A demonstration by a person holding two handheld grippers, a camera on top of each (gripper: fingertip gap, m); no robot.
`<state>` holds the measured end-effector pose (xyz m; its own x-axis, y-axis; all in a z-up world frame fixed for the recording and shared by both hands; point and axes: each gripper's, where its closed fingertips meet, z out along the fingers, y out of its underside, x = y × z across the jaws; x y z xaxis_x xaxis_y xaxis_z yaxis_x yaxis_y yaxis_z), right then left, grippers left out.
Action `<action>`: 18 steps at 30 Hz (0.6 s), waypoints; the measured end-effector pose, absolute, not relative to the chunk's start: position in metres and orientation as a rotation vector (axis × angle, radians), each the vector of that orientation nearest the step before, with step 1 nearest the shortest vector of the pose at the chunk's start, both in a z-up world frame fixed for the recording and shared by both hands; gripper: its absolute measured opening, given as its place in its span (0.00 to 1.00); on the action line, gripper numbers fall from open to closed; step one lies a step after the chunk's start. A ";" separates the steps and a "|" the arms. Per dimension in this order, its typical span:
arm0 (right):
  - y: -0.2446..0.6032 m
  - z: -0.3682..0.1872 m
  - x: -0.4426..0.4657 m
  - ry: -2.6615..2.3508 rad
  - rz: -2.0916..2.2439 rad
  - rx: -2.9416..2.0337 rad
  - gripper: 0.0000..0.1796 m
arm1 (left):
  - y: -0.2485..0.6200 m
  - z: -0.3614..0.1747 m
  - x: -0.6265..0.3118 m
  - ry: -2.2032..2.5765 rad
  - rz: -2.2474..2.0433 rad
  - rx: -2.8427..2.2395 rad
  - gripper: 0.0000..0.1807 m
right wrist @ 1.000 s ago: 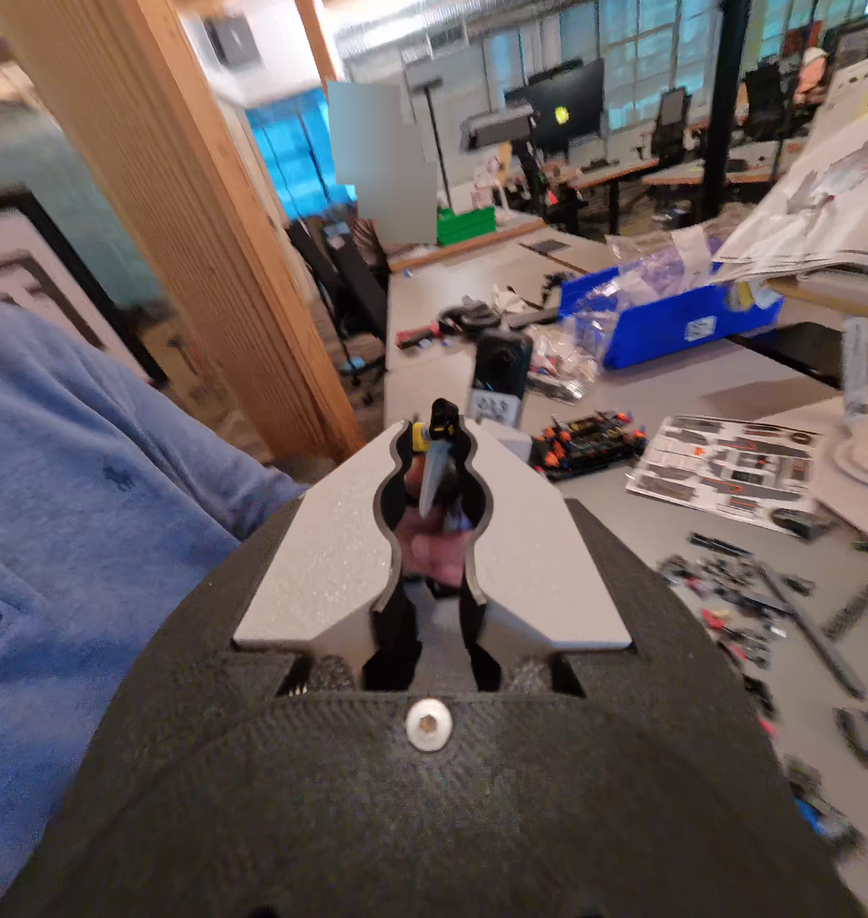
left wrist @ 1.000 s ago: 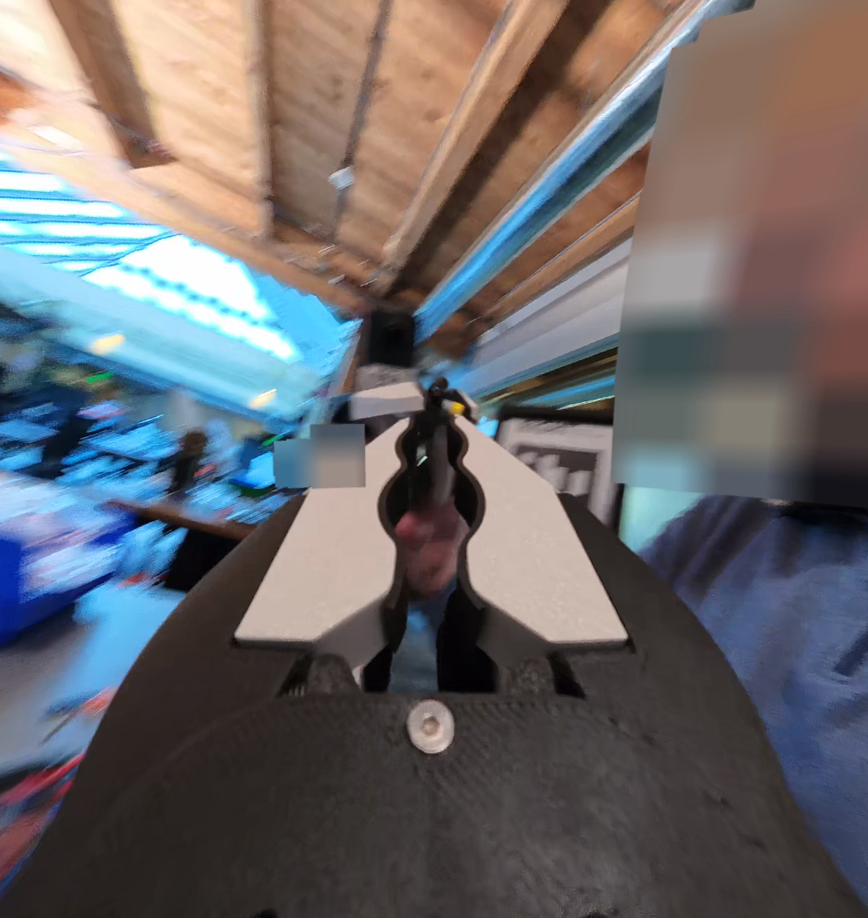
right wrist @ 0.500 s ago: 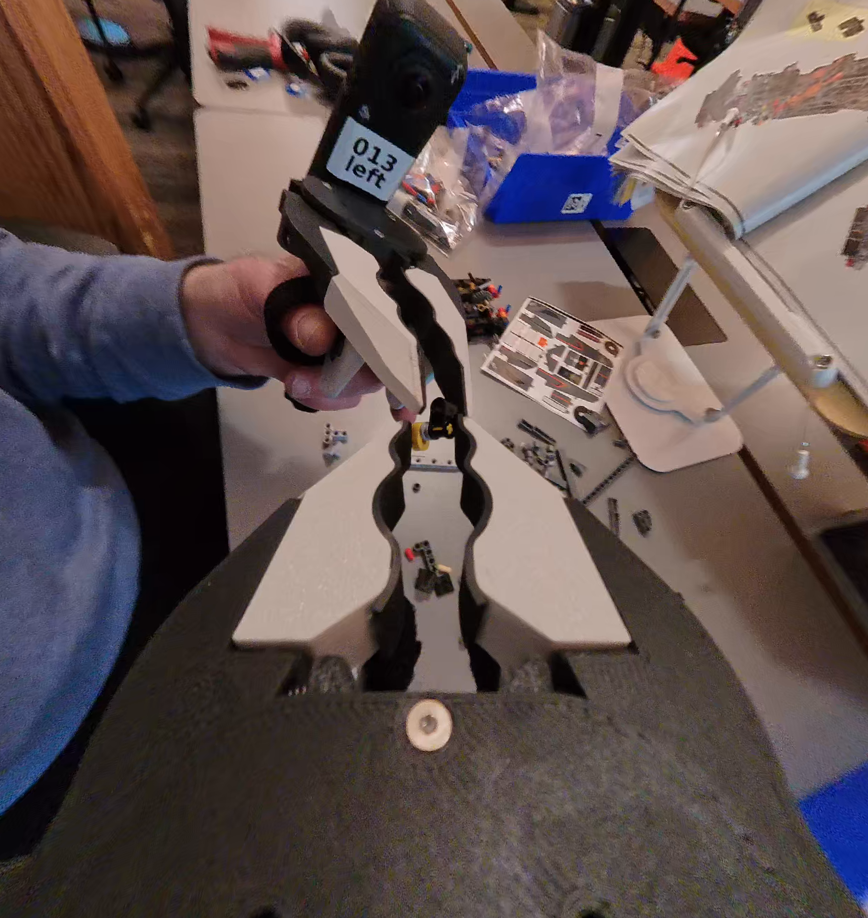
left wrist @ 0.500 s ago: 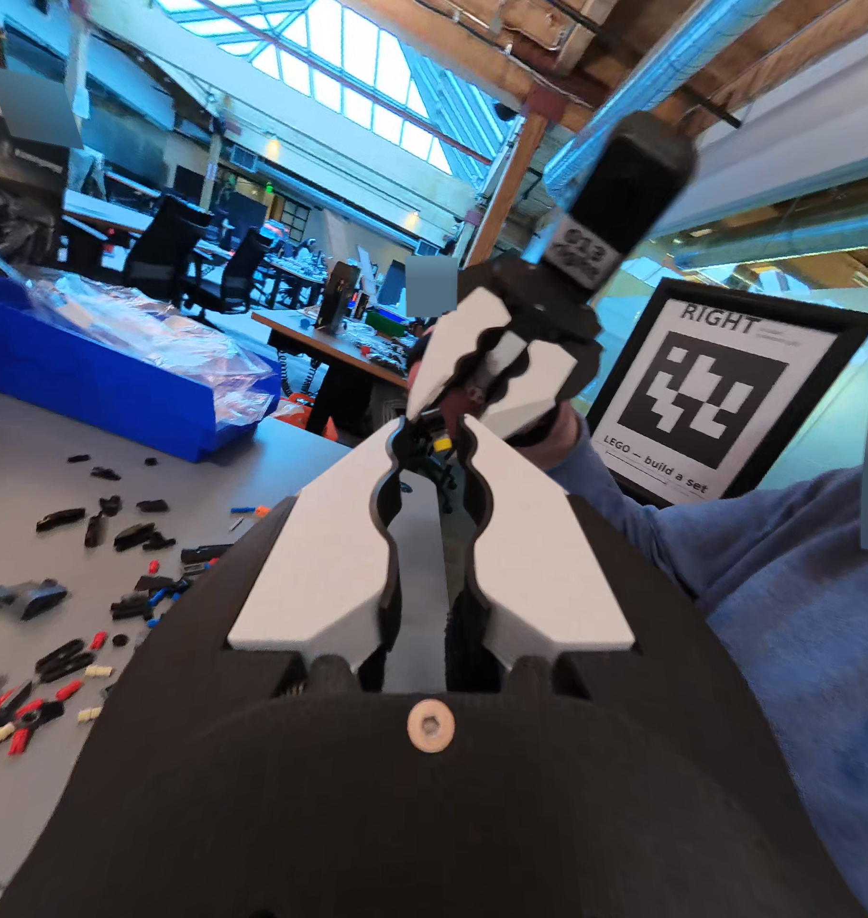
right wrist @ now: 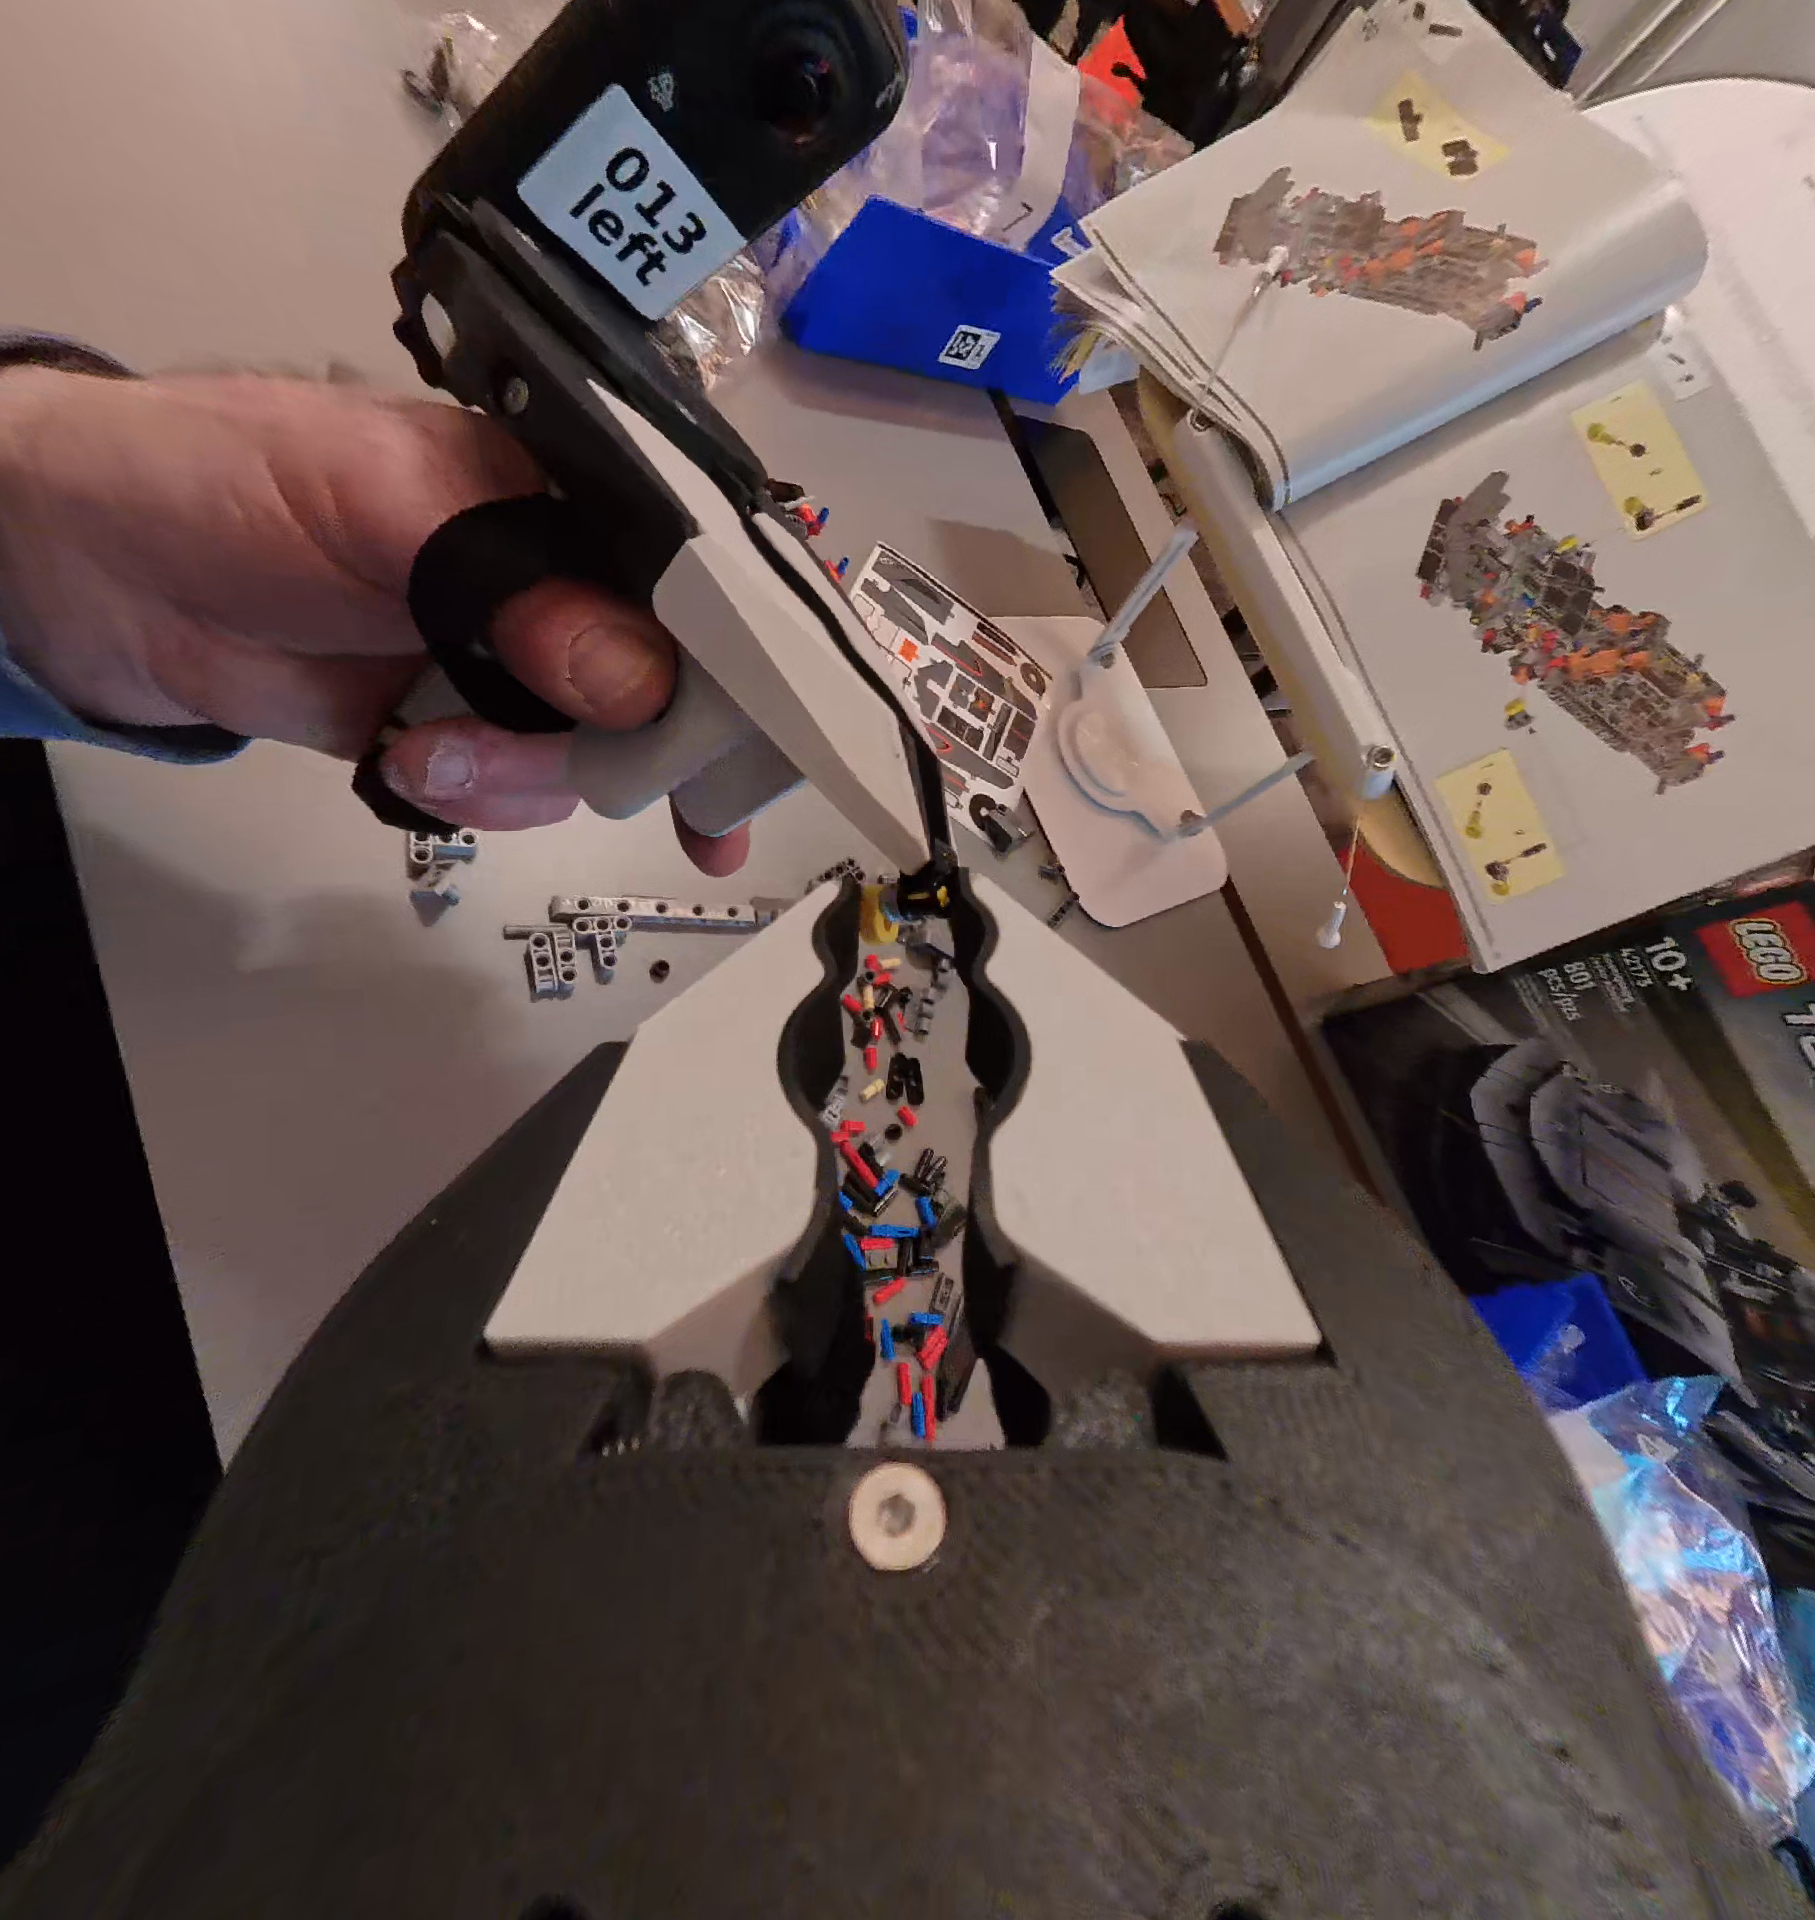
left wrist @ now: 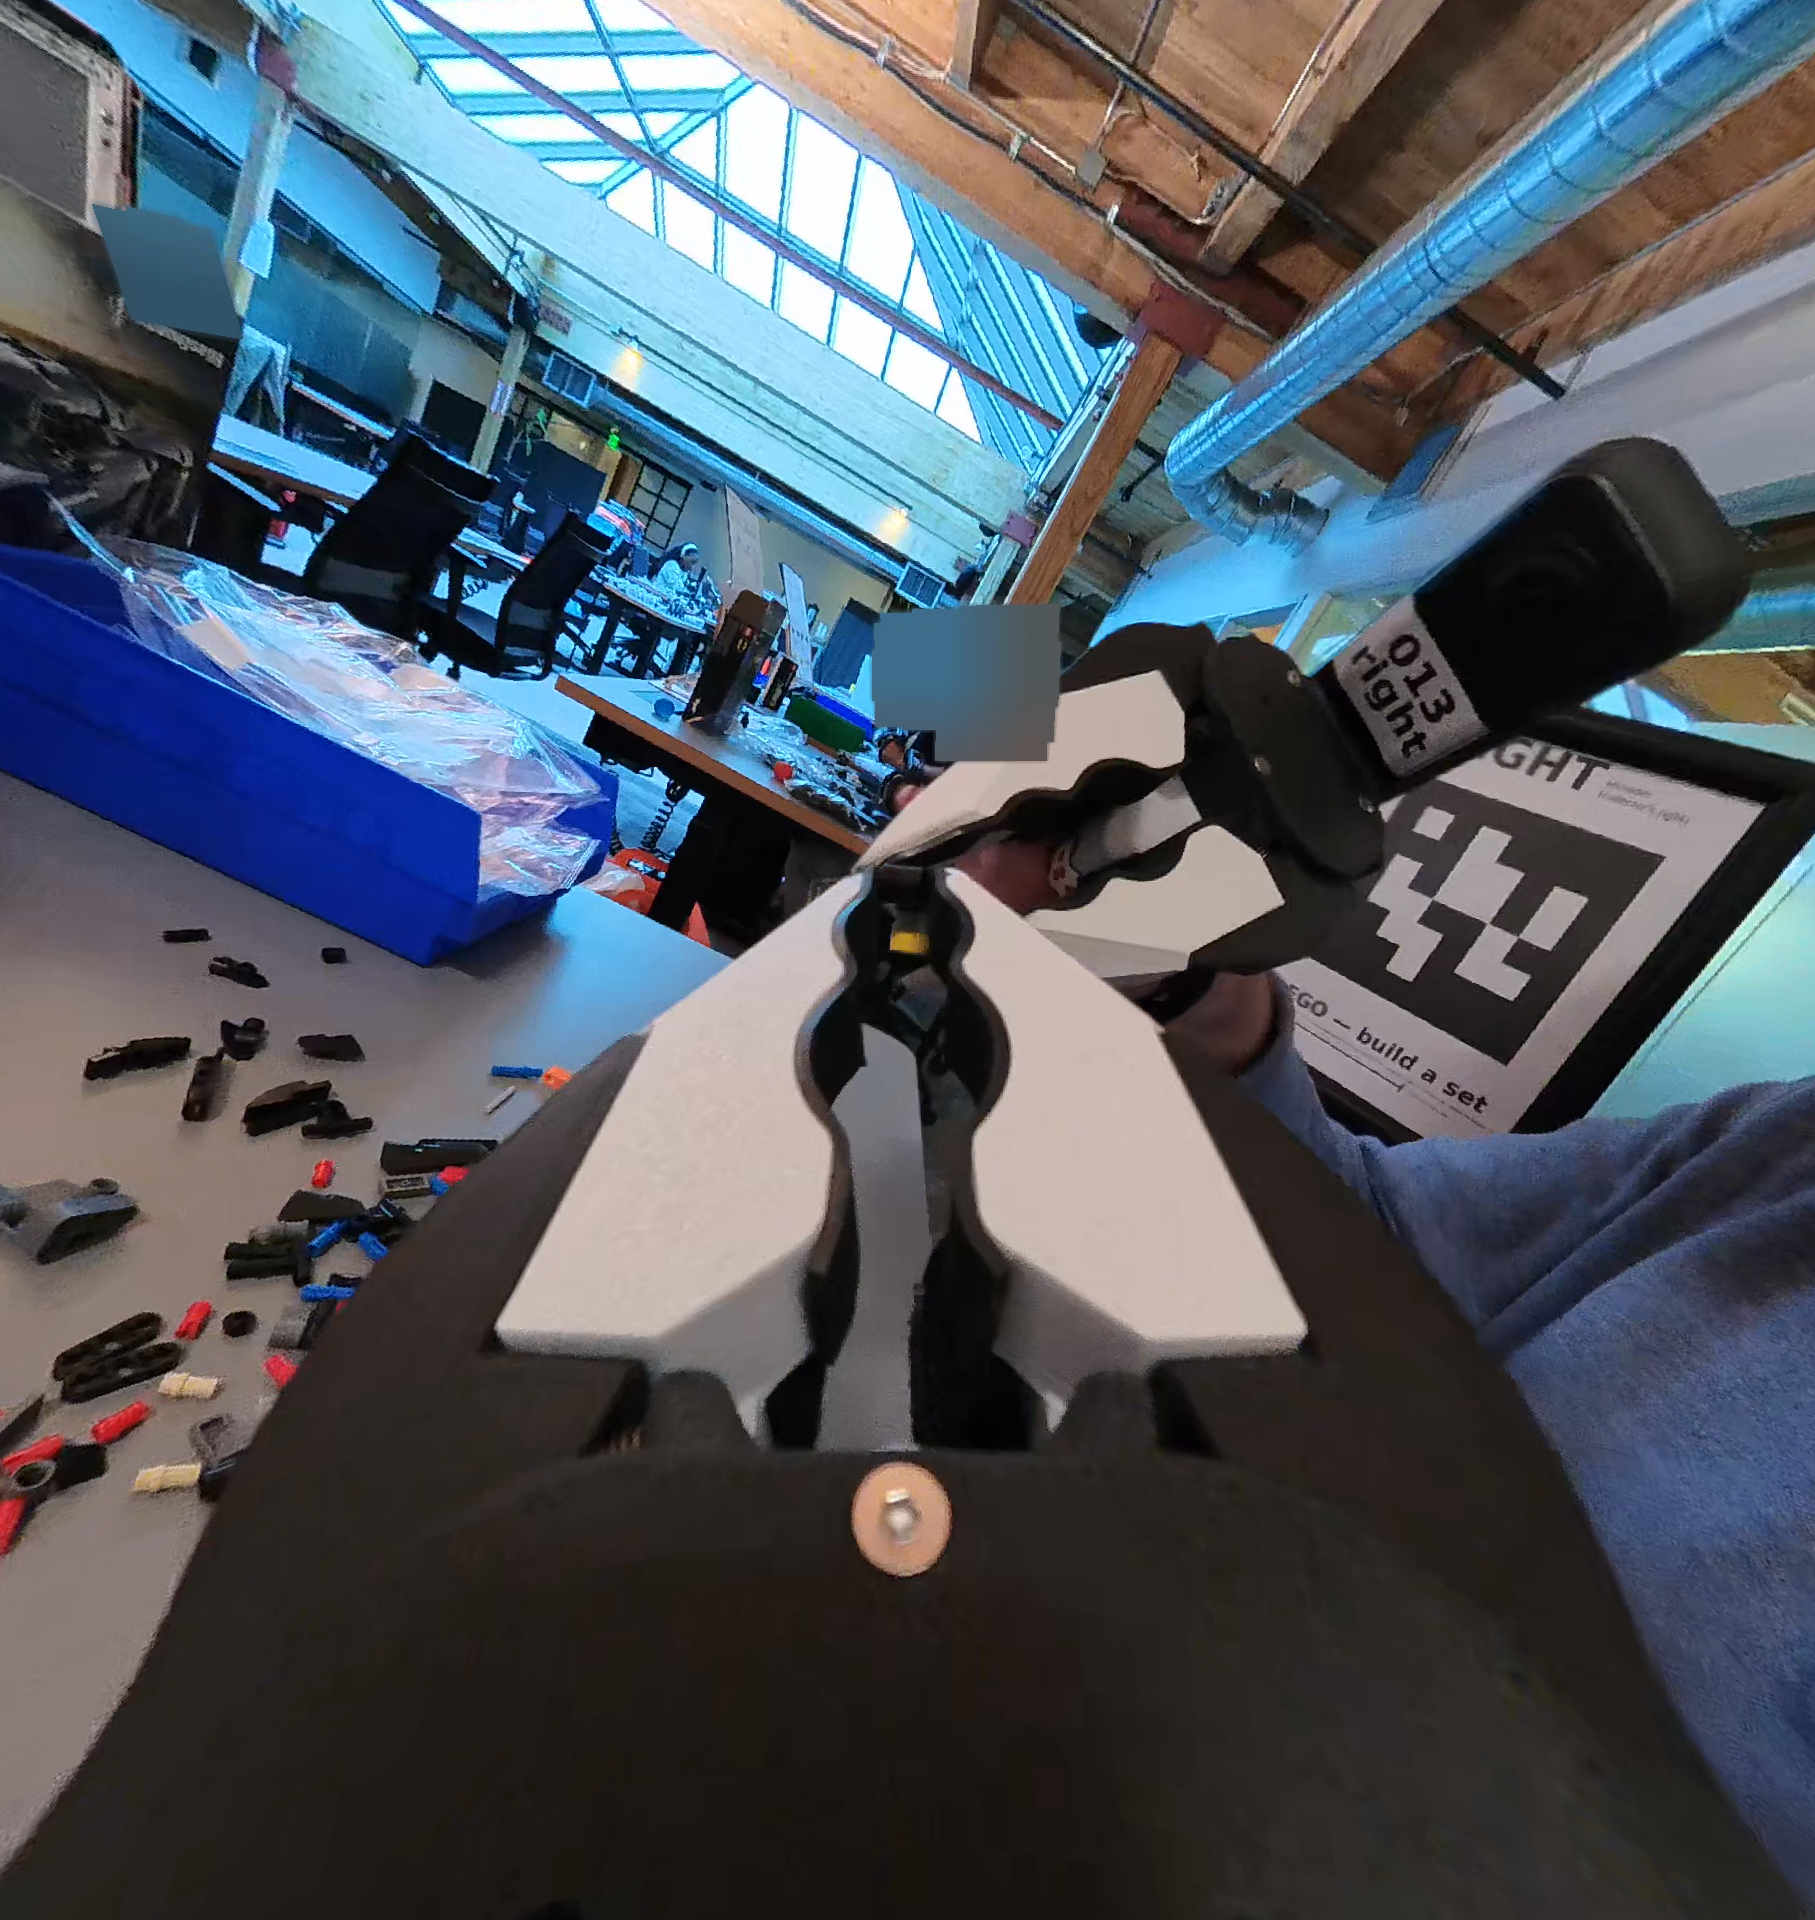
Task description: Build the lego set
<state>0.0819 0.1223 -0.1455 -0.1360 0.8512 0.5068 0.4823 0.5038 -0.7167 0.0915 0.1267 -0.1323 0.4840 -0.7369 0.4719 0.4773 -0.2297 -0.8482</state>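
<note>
Starting at the left: still got loose parts (left wrist: 290,1101) strewn over the surface (left wrist: 529,997) in front of the bin (left wrist: 207,769), none of them in play; over to the left gripper (left wrist: 905,894), fingers squeezed nearly shut on the little black-and-yellow piece (left wrist: 908,938) right at the tips, same pinch as a second ago; then the right gripper (right wrist: 901,896), fingers likewise almost closed with only a narrow gap, apparently gripping that same piece from the opposite end, tip to tip with the left; can't say how firm that second grip is. Big change: no longer aimed up at the ceiling and out across the room; tilted down now, holding the piece in the air above the pile of pins (right wrist: 887,1236), with the manual (right wrist: 1505,582) off to the right. Reads like an in-air join, checked up close and brought back over the work area; probably pressing together or grabbing another pin next.
</note>
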 end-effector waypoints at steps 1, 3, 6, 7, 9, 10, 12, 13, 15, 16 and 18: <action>0.123 -0.145 0.082 -1.770 0.485 -1.117 0.08 | 0.127 -0.131 0.092 0.234 -1.165 -1.387 0.03; 0.123 -0.143 0.083 -1.746 0.487 -1.100 0.08 | 0.126 -0.130 0.093 0.220 -1.213 -1.370 0.03; 0.125 -0.142 0.084 -1.699 0.422 -1.051 0.11 | 0.129 -0.128 0.095 0.193 -1.244 -1.357 0.03; 0.126 -0.142 0.085 -1.686 0.397 -1.037 0.12 | 0.130 -0.127 0.095 0.188 -1.251 -1.353 0.03; 0.126 -0.142 0.086 -1.665 0.376 -1.034 0.13 | 0.131 -0.127 0.096 0.183 -1.282 -1.347 0.03; 0.127 -0.143 0.087 -1.665 0.364 -1.035 0.13 | 0.132 -0.128 0.097 0.183 -1.284 -1.351 0.03; 0.130 -0.145 0.088 -1.663 0.330 -1.043 0.13 | 0.133 -0.130 0.099 0.186 -1.272 -1.360 0.03; 0.131 -0.145 0.089 -1.656 0.307 -1.040 0.12 | 0.134 -0.131 0.099 0.182 -1.273 -1.361 0.03; 0.134 -0.146 0.089 -1.642 0.260 -1.035 0.12 | 0.136 -0.132 0.099 0.182 -1.261 -1.363 0.03; 0.134 -0.147 0.088 -1.636 0.242 -1.030 0.13 | 0.137 -0.132 0.099 0.178 -1.259 -1.362 0.03; 0.137 -0.150 0.087 -1.624 0.205 -1.028 0.13 | 0.139 -0.134 0.098 0.170 -1.244 -1.371 0.03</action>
